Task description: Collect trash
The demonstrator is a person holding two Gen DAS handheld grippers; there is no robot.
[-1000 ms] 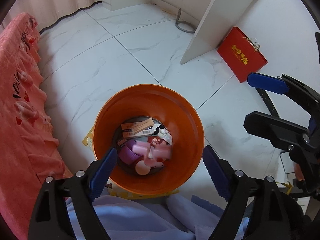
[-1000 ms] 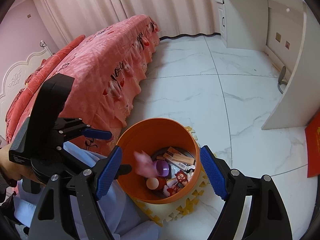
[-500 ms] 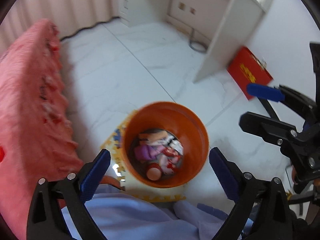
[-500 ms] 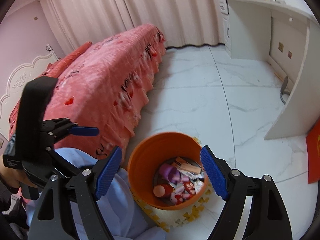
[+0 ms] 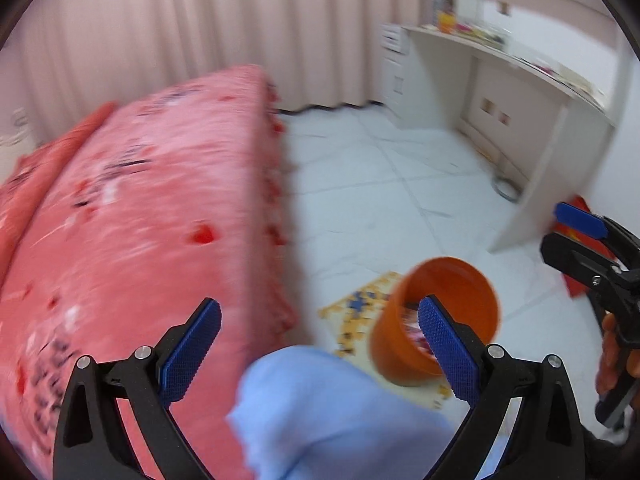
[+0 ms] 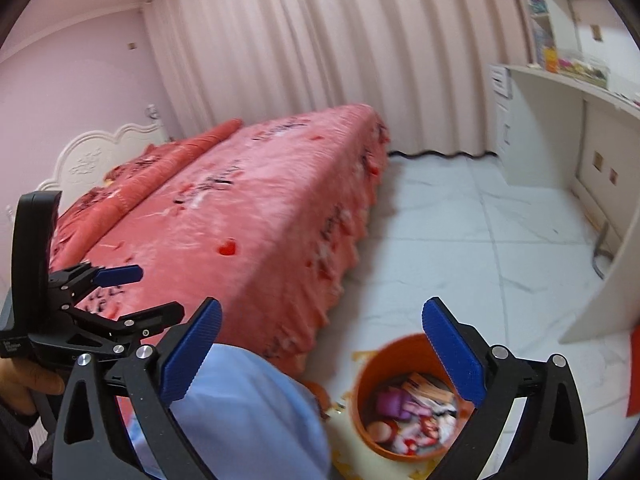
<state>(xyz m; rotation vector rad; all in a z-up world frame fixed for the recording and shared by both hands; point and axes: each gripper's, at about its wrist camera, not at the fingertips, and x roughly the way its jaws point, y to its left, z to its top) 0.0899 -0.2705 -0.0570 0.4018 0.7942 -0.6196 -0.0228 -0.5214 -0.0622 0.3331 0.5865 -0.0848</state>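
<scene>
**Both jaws wide, bin on the floor by the bed**

We hold the left gripper [image 5: 320,354] and right gripper [image 6: 322,350] with jaws spread wide and nothing between them; the right jaws have just been opening. The orange bin [image 6: 374,376] stands on the white floor [image 6: 460,248] on a puzzle mat [image 5: 356,312], near the foot corner of the pink bed [image 6: 248,216]. Trash [image 6: 412,412] lies inside the bin. Left view is blurred.
</scene>
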